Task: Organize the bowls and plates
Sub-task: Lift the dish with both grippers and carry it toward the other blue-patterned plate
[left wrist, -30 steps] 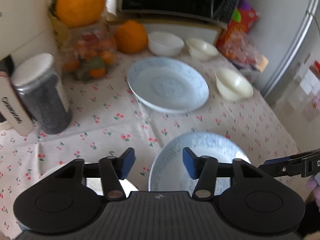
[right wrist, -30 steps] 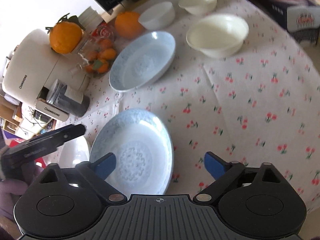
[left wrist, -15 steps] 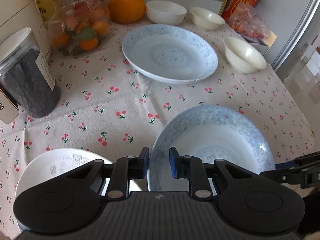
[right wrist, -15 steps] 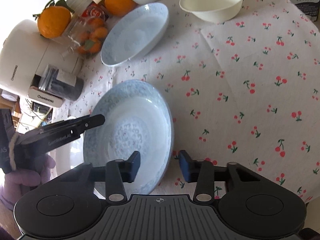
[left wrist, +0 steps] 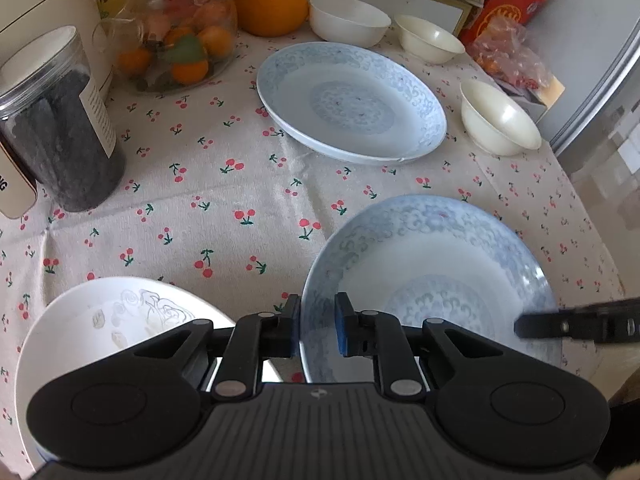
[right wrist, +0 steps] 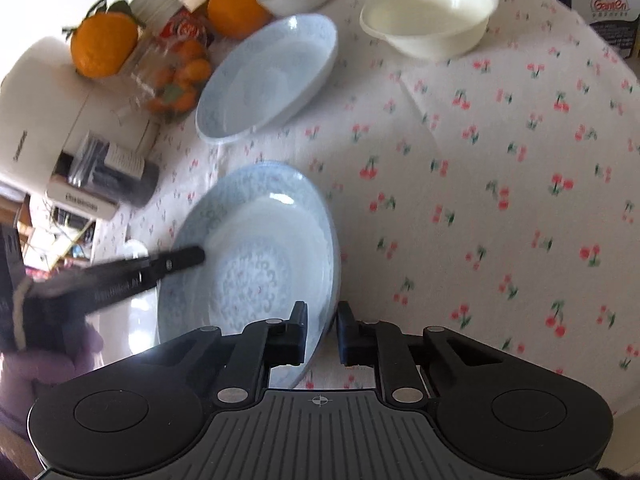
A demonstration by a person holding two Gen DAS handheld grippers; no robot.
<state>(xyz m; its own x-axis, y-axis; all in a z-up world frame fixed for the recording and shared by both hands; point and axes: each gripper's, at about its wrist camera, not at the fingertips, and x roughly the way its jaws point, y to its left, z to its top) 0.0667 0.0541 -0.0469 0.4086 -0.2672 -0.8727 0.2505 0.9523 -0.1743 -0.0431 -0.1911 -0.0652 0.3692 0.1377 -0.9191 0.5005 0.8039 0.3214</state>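
**Both grippers clamp the near plate**

The left gripper (left wrist: pixel 317 326) is clamped on the left rim of the round pale-blue patterned ceramic plate (left wrist: pixel 432 264); the right gripper (right wrist: pixel 322 330), jaws just closing, pinches its opposite rim; the plate sits on the cherry-print tablecloth (left wrist: pixel 224 200), near the table's front edge.

Near edge of the counter (left wrist: pixel 240 184): nearer patterned plate (left wrist: pixel 432 264), with a plain plate (left wrist: pixel 100 328) just left of it. Behind, toward the middle: second patterned plate (left wrist: pixel 352 100). Right edge: one bowl (left wrist: pixel 500 124). Far edge: two bowls (left wrist: pixel 348 20) (left wrist: pixel 428 38), an orange (left wrist: pixel 272 0) to their left; left edge: two jars (left wrist: pixel 60 128) (left wrist: pixel 176 36)
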